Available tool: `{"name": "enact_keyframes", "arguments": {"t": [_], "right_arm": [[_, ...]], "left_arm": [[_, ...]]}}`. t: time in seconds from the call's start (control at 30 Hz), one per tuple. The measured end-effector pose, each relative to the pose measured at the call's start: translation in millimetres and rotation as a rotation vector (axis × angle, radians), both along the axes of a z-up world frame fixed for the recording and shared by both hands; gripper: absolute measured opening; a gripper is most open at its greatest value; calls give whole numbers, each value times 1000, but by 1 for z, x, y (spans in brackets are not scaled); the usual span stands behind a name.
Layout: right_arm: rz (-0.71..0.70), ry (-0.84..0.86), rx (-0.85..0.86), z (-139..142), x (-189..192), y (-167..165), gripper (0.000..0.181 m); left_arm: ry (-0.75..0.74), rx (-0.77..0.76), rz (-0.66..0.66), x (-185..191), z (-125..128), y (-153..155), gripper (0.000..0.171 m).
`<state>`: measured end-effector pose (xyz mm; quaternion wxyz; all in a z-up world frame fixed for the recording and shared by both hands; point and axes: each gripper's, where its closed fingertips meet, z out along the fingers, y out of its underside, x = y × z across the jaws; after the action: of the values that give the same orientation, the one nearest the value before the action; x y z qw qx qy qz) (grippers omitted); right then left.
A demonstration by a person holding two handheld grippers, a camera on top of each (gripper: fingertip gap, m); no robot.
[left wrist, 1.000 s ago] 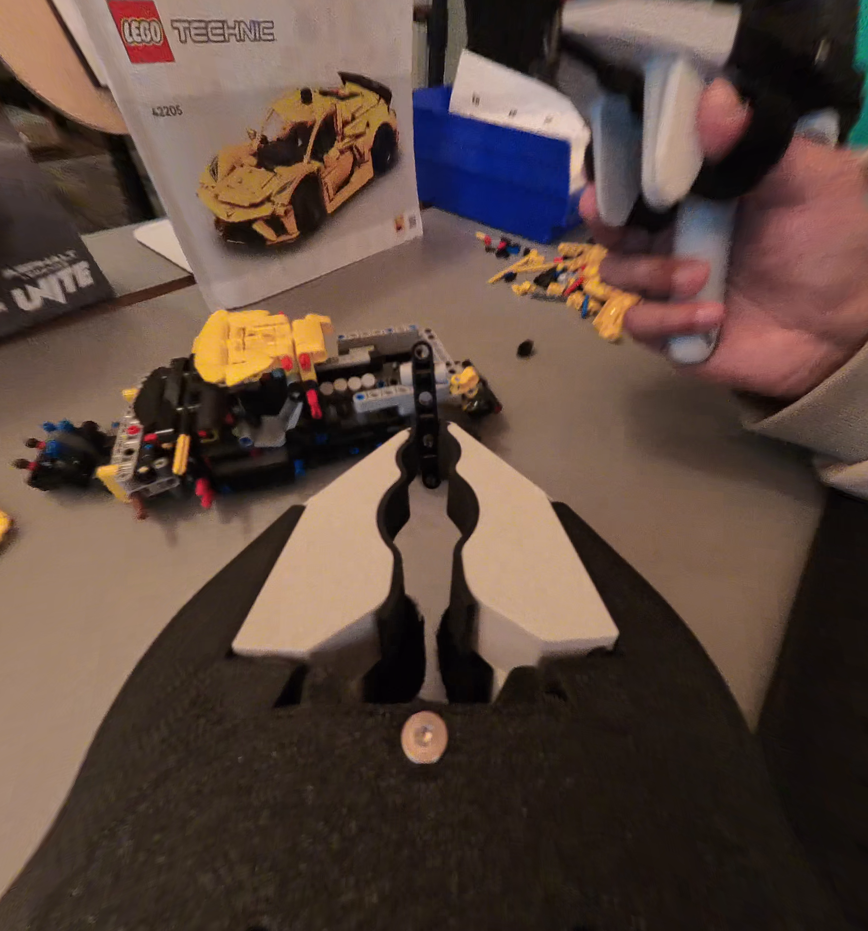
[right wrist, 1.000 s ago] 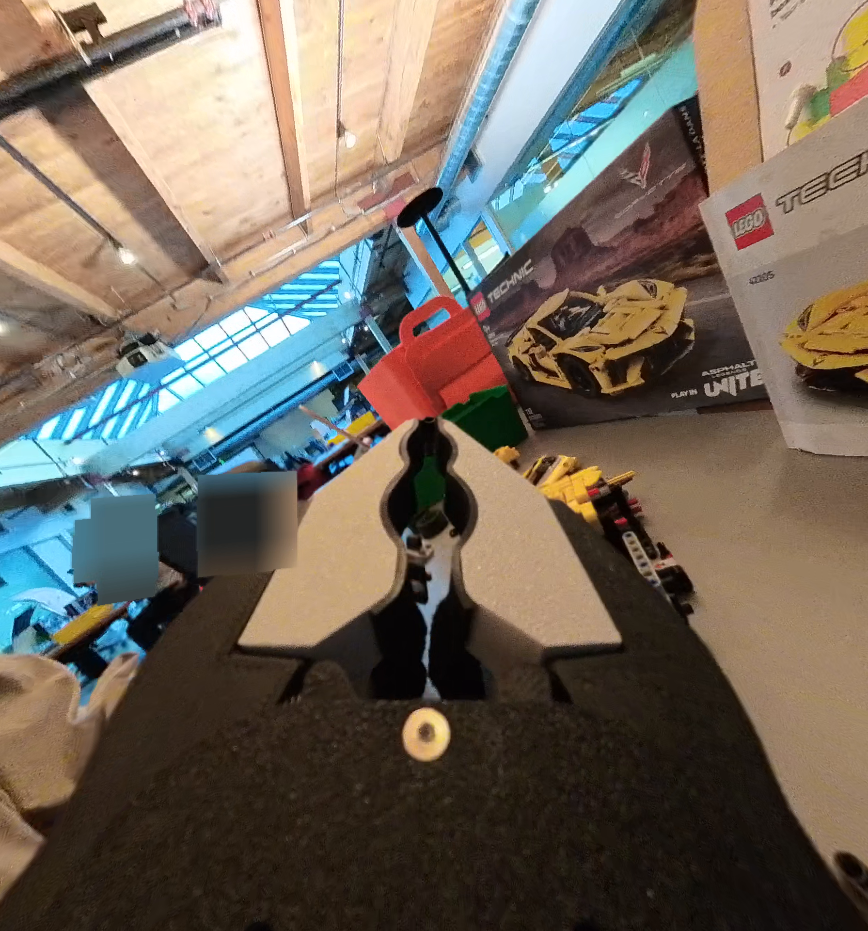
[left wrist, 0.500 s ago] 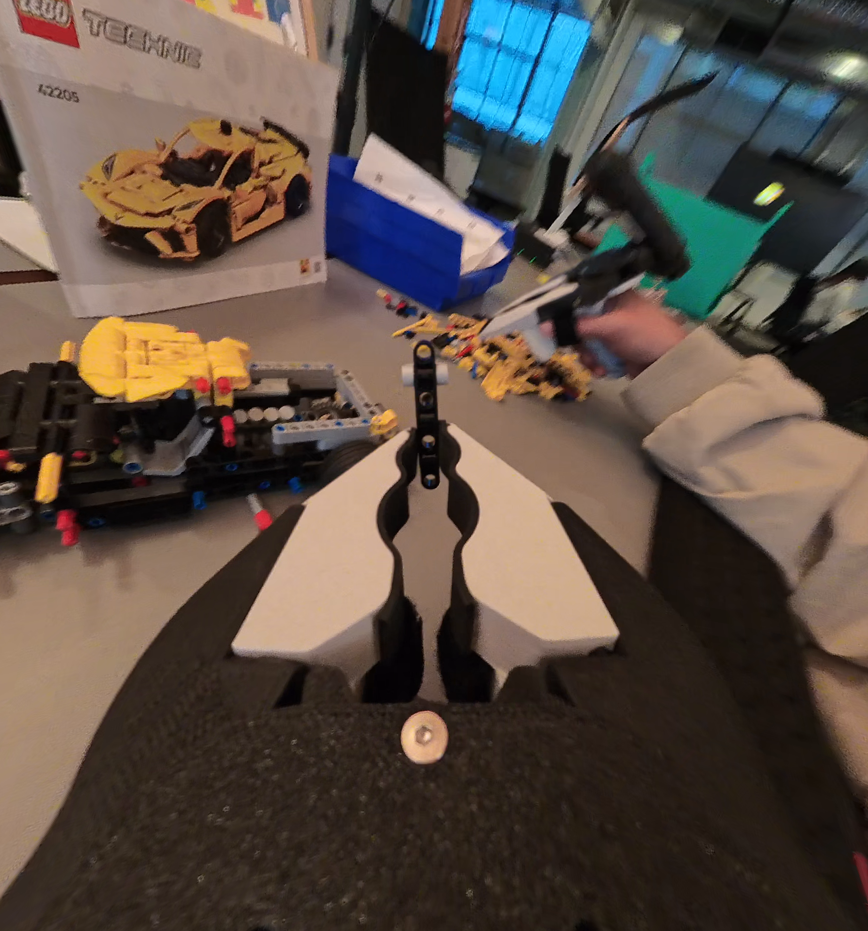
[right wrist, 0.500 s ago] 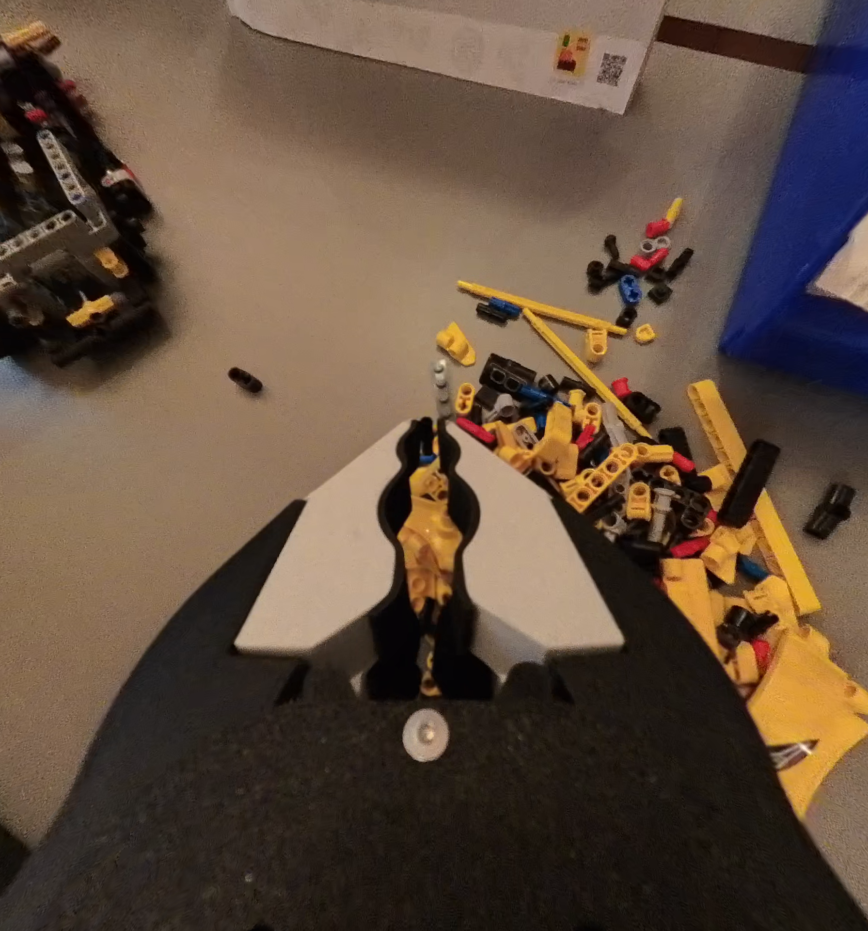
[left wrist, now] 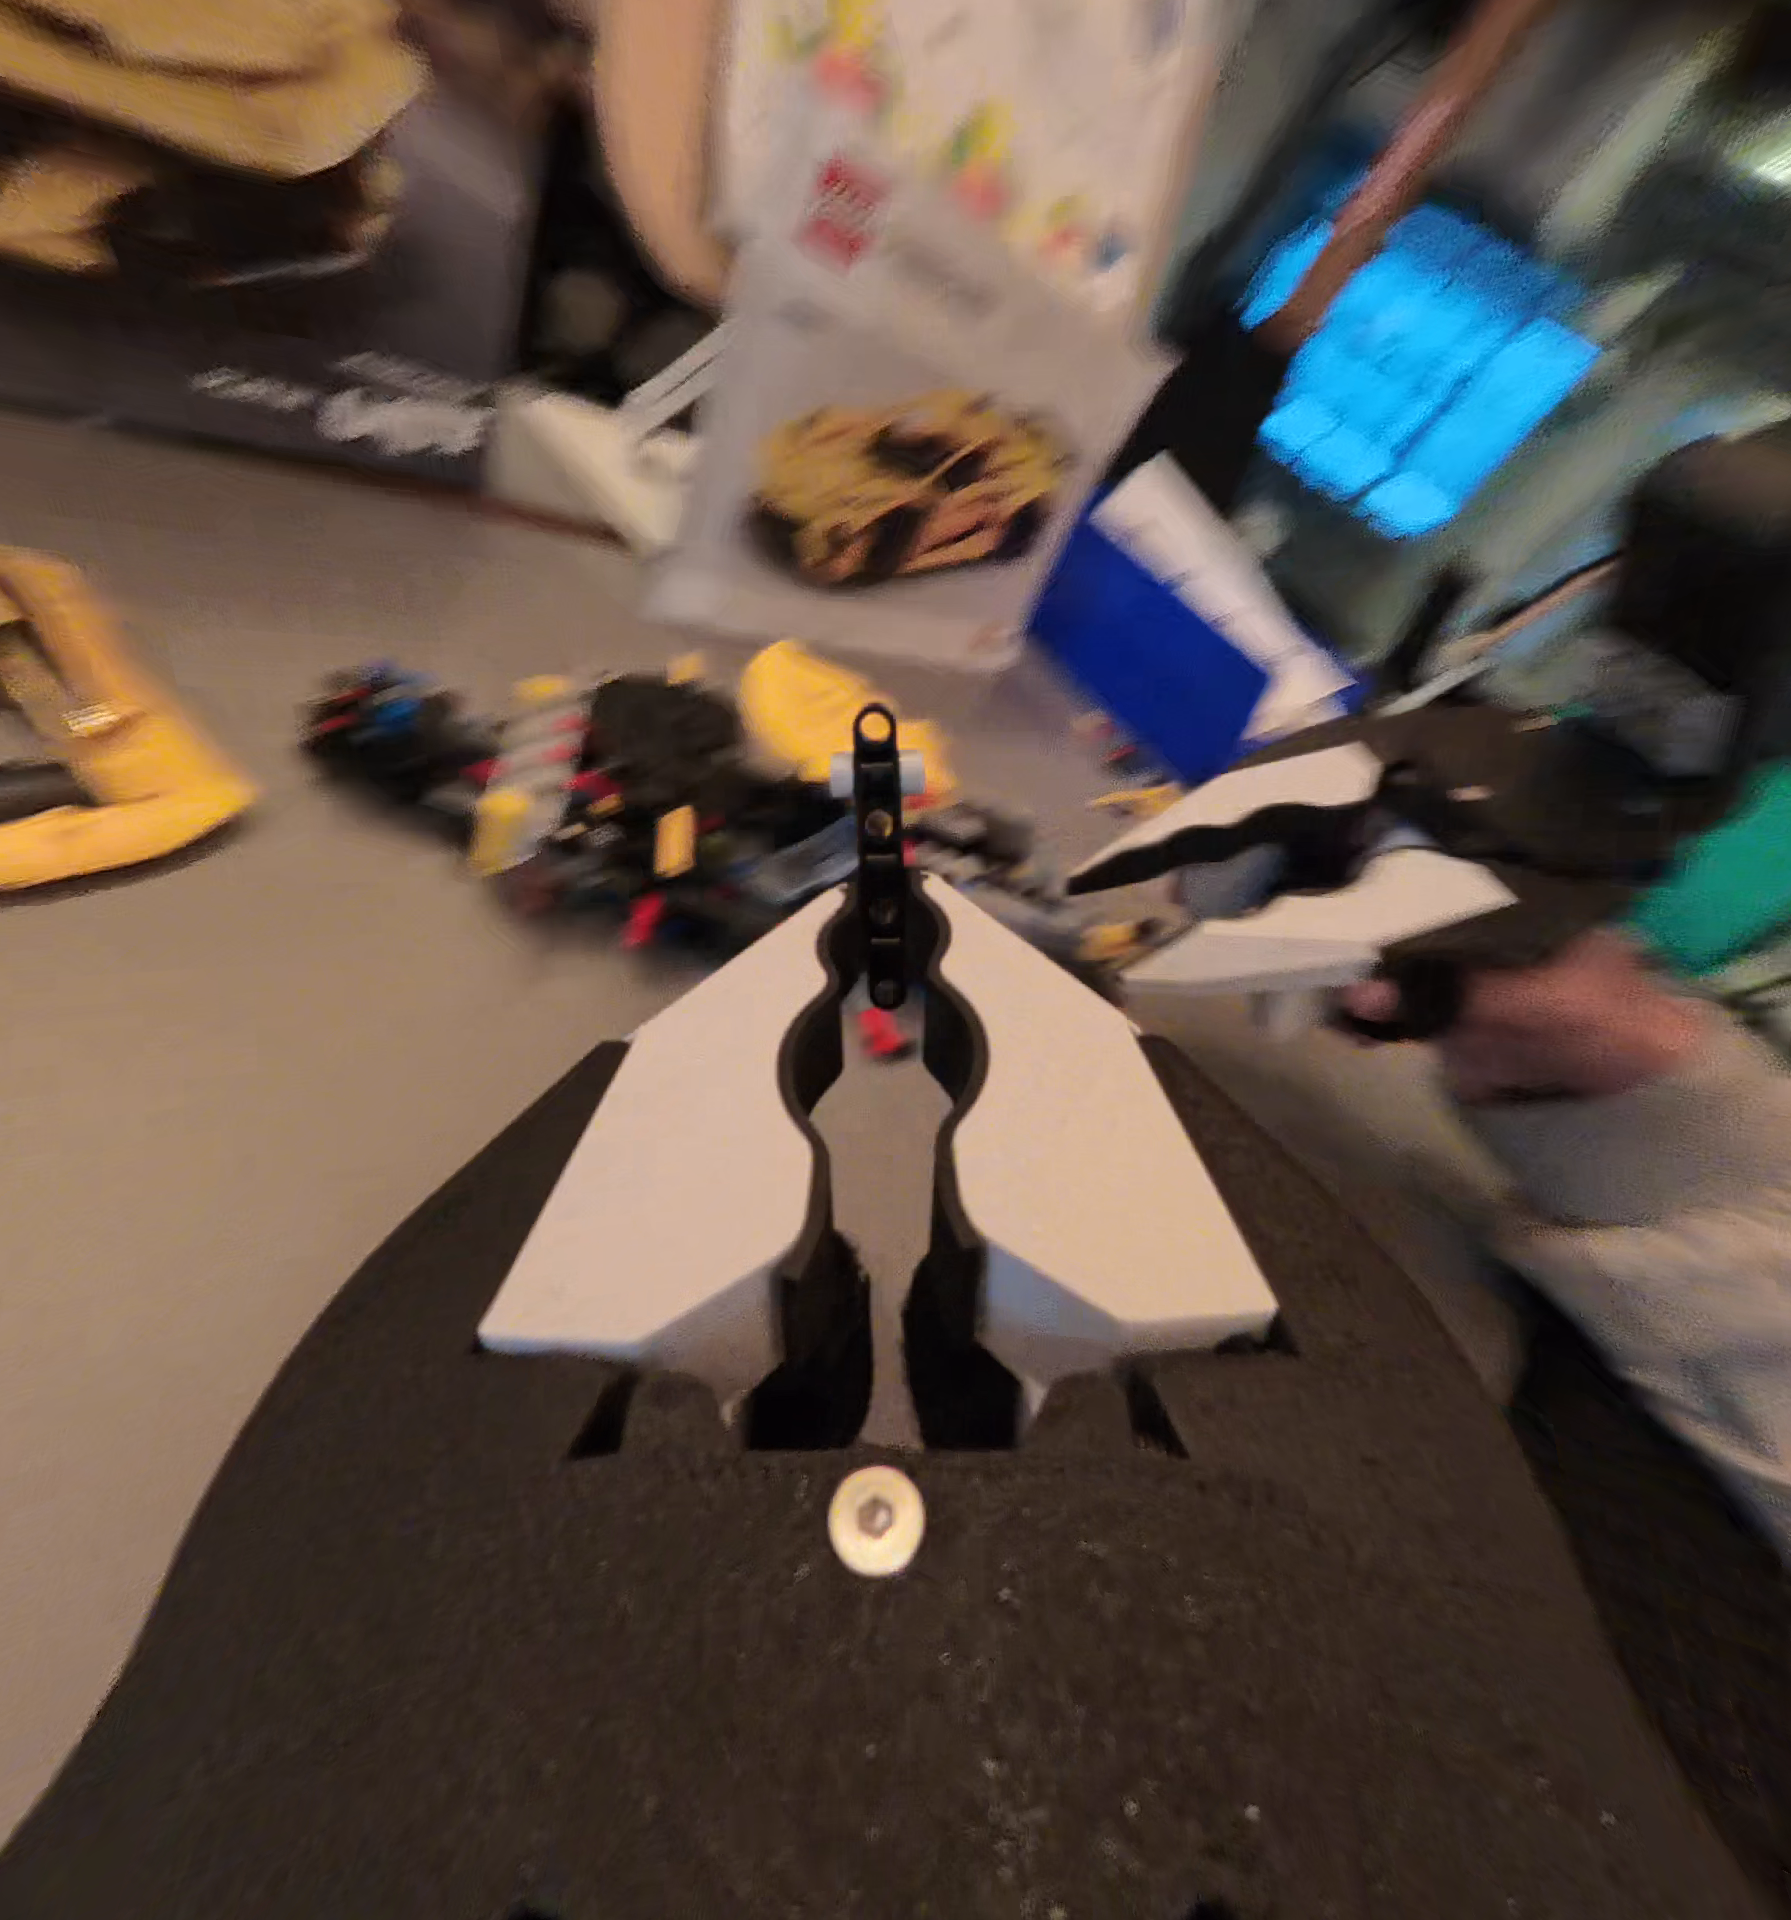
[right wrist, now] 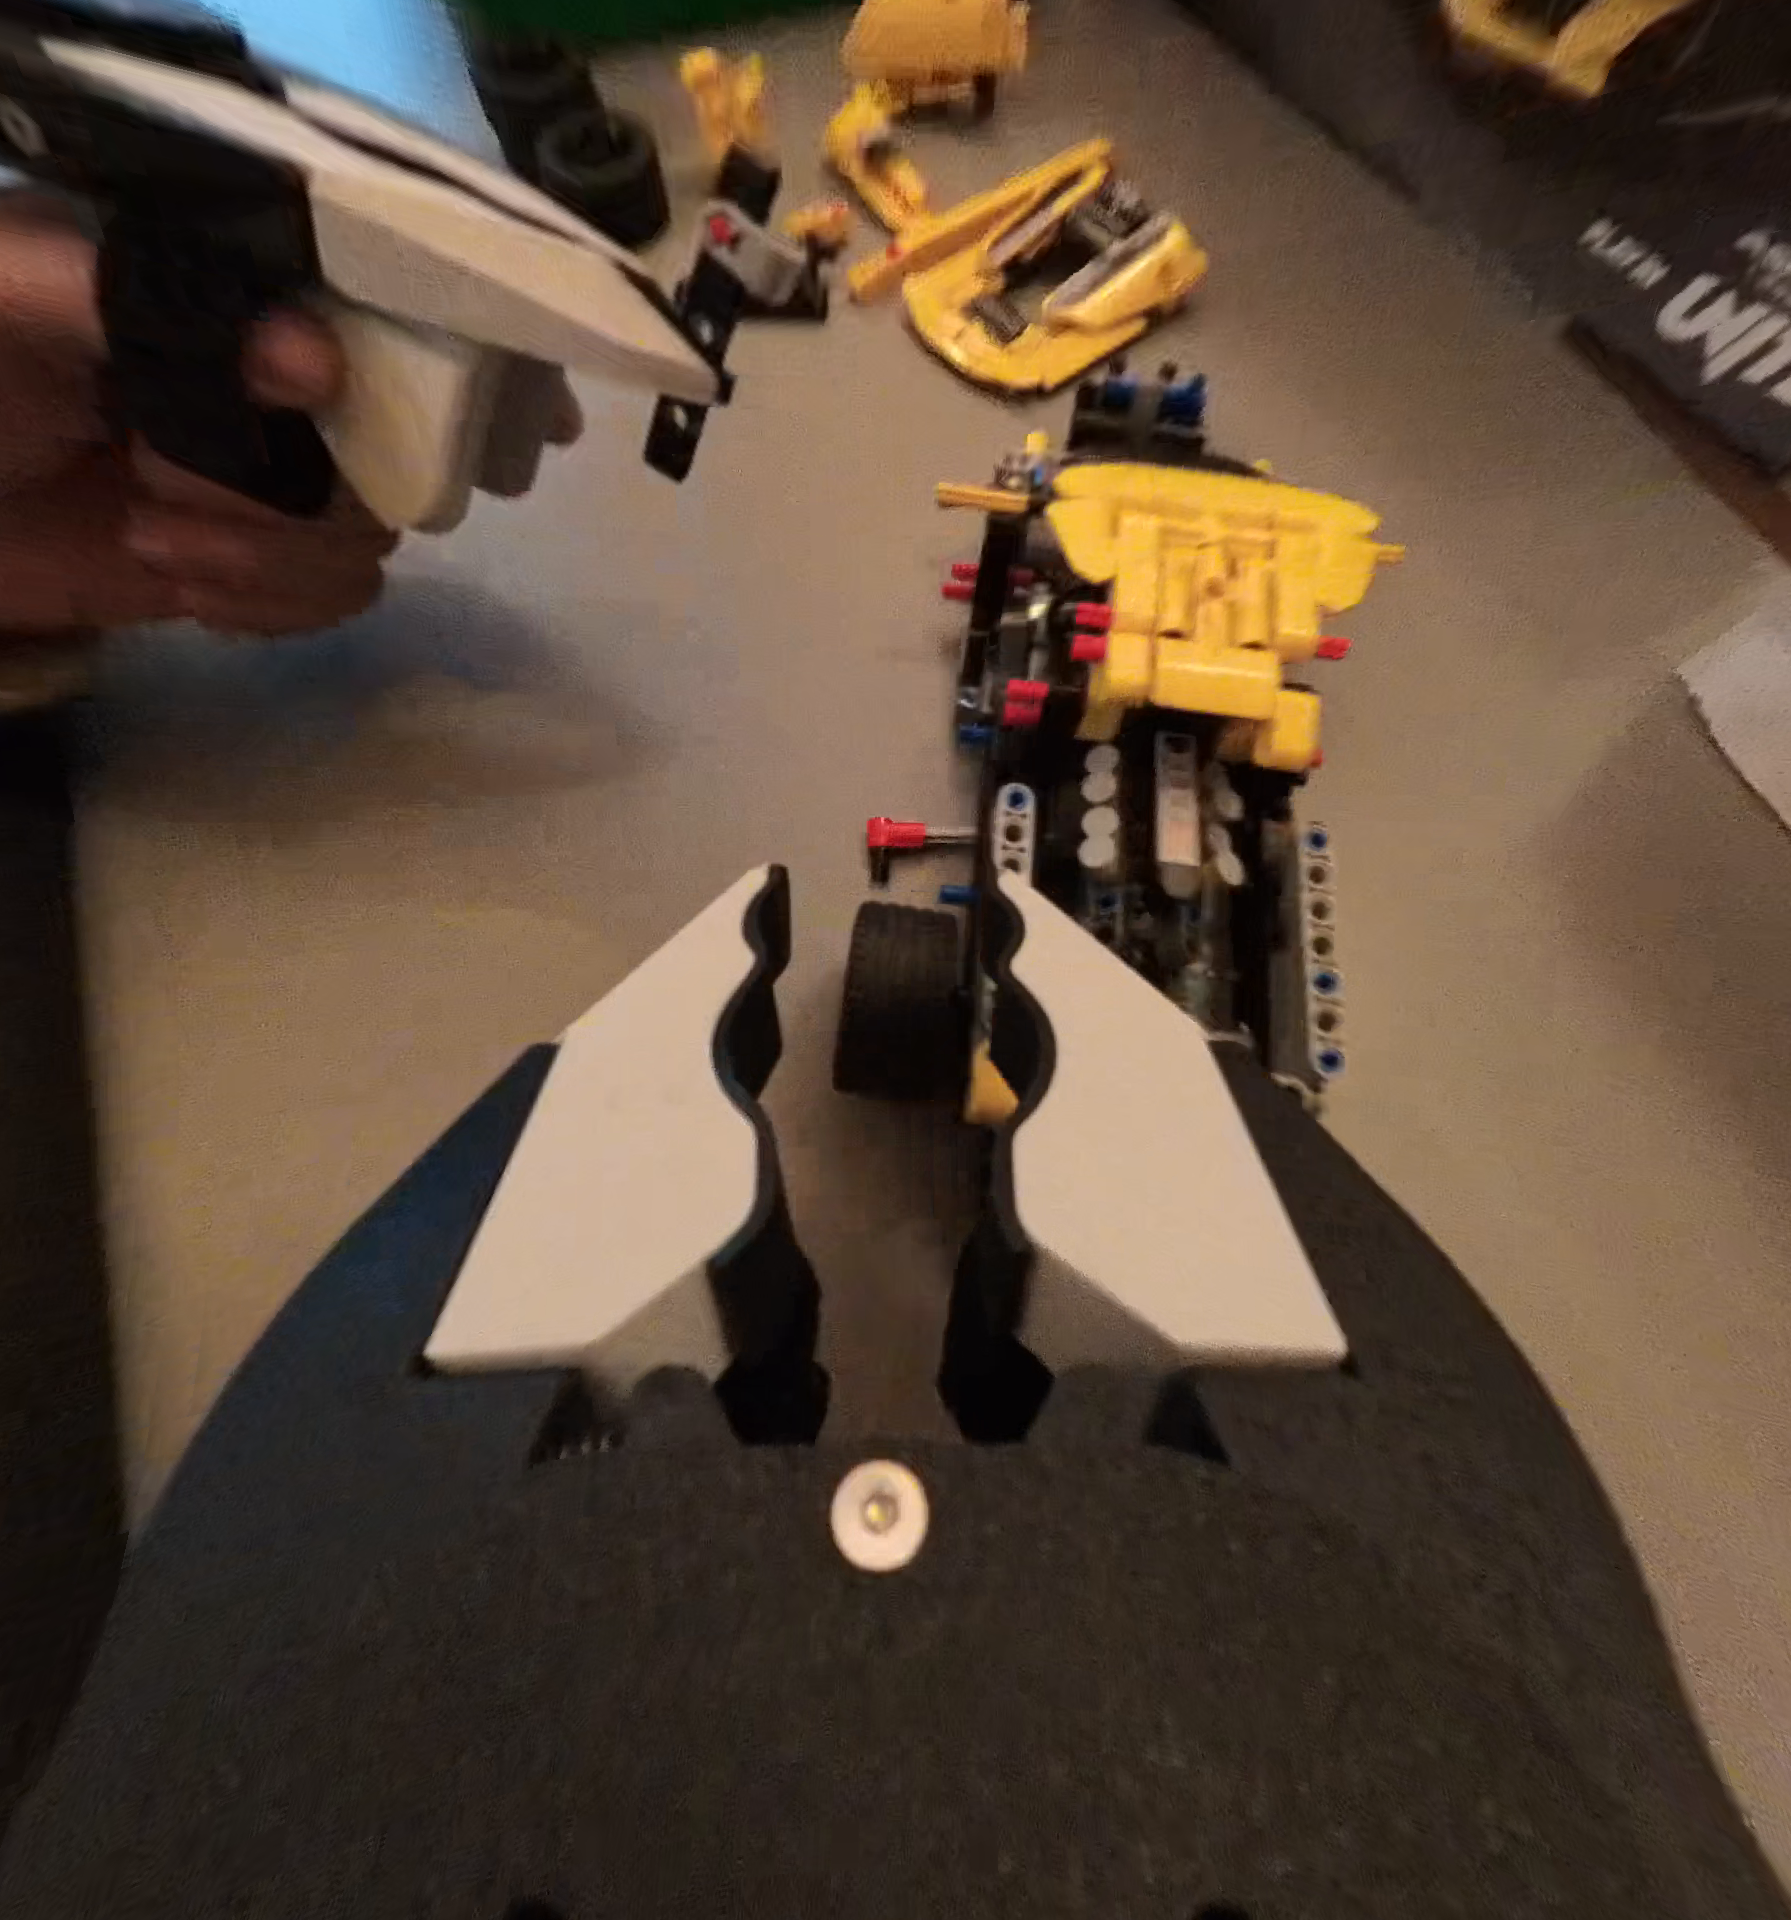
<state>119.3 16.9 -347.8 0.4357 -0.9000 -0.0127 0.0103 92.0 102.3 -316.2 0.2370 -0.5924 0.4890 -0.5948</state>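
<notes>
A slim black plastic beam with a row of holes [left wrist: 875, 862] stands up out of the left tool [left wrist: 878, 904], whose two pale fingers are closed tight on its lower end; a short light-grey peg [left wrist: 875, 774] crosses it near the top. From the other side the beam hangs clear of the grey desk [right wrist: 558, 831], off to the left of the half-built toy car with a black frame and a yellow panelled top [right wrist: 1182, 623]. The right tool [right wrist: 891, 888] is spread wide and holds nothing. It hovers over the car's near end, with a black rubber tyre [right wrist: 896, 1003] showing in the gap between its fingers; whether either finger touches the frame I cannot tell. A red pin [right wrist: 896, 831] juts from the car's side just beyond. Farther out lie a curved yellow body section [right wrist: 1057, 281] and loose black wheels [right wrist: 600, 156]; a blue bin [left wrist: 1151, 644] and a propped booklet picturing a yellow car [left wrist: 901, 499] are badly blurred.
</notes>
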Motion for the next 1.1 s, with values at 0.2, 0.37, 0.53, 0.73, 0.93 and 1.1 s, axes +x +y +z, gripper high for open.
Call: {"name": "enact_keyframes", "arguments": {"t": [0.2,0.37,0.53,0.73,0.93,1.1], "right_arm": [[-25,-151,37,0,-14,29,25],[-27,-134,71,2,-18,19,31],[-27,-57,165,9,-16,8,30],[227,480,612,95,-55,-4,40],[309,633,658,108,-67,-9,31],[301,644,694,112,-65,-8,28]], "left_arm": [[293,351,85,0,-55,17,6],[319,475,86,0,-59,17,6],[186,344,-79,3,-39,-21,6],[-282,-52,-458,-33,55,-88,6],[-325,-131,-528,-43,66,-93,6],[-340,-102,-564,-48,67,-101,6]]}}
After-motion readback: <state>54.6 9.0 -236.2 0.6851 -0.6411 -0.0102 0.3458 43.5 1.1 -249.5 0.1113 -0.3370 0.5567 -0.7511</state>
